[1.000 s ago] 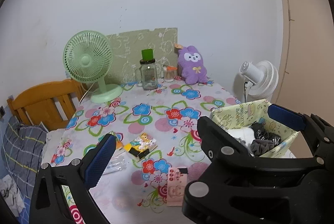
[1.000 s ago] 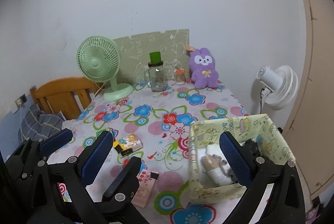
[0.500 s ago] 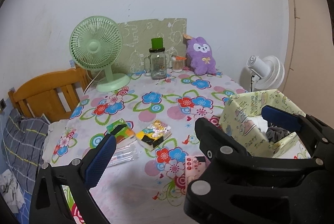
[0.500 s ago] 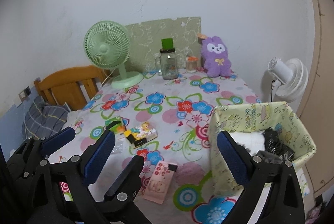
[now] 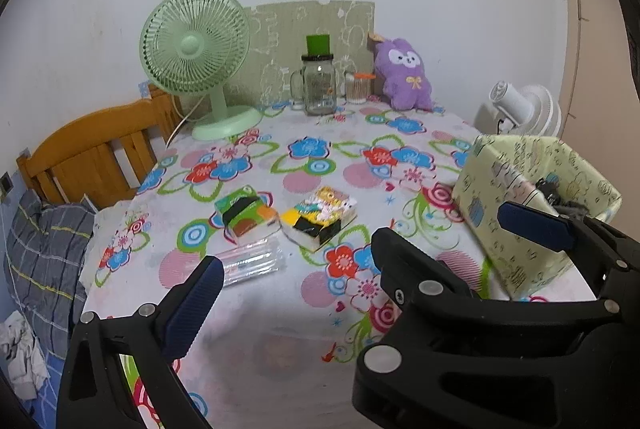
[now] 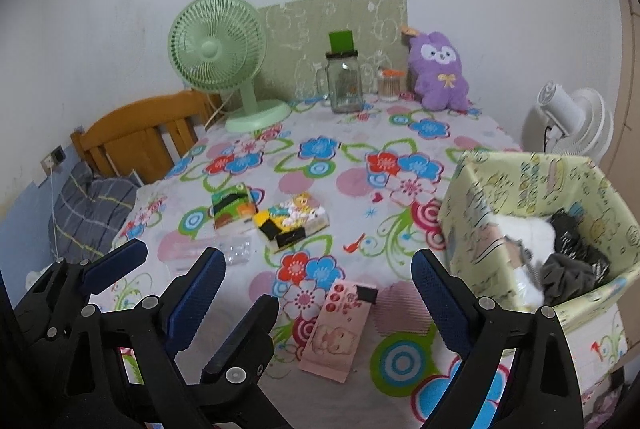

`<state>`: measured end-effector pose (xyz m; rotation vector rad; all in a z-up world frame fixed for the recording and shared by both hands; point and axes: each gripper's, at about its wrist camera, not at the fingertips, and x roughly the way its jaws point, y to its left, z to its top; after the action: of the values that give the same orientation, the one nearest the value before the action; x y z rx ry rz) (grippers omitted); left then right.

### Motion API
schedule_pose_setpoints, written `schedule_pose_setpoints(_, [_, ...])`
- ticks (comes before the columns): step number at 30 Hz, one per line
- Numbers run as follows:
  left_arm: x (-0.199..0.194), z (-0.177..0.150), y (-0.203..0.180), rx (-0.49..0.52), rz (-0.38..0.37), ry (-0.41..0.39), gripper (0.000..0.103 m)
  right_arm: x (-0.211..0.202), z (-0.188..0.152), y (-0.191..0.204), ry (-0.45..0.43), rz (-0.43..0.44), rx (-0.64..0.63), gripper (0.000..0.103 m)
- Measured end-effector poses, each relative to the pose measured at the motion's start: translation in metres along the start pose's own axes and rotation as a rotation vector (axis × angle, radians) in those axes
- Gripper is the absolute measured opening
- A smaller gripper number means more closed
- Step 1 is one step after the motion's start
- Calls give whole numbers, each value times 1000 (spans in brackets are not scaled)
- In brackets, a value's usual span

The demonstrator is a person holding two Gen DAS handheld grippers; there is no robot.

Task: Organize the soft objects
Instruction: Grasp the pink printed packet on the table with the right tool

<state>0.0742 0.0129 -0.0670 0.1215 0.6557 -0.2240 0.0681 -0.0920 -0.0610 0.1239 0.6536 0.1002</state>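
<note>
Blue-padded jaws of the right gripper [image 6: 316, 293] stand wide apart with nothing between them, low in the right wrist view; over the last second the gap has narrowed slightly and then settled. The left gripper [image 5: 352, 253] also stands open and empty, its fingers spread from the lower left of the left wrist view to the right edge. Compared with a second ago, both views sit lower and nearer the floral tablecloth [image 6: 352, 165], and the yellow-green fabric box [image 6: 472, 197] now fills more of the right side. The box already contains soft items: a white cloth [image 6: 524, 229] and dark fabric [image 6: 568, 273]. Near the centre, two tissue packs [image 5: 316, 217] lie just beside each other, with a clear plastic sleeve [image 5: 252, 261] next to them. A pink packet [image 6: 340, 333] lies between the right gripper's fingers in the picture, but untouched. The purple plush rabbit [image 6: 438, 69] sits upright at the upper right, well apart from both grippers. Judged from the descent with empty jaws, the next pick is beginning; the pink packet or a tissue pack appears the likely target.
</note>
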Motion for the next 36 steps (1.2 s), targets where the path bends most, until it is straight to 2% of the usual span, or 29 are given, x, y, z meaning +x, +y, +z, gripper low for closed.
schedule_pose_setpoints(19, [49, -29, 9, -20, 0, 140, 96, 56, -27, -8, 149, -73, 17, 92])
schedule_pose_setpoints(32, [67, -39, 4, -12, -11, 215, 94, 80, -38, -14, 271, -42, 48, 77])
schedule_pose_setpoints(36, [69, -39, 5, -16, -14, 220, 94, 80, -38, -12, 265, -57, 32, 69])
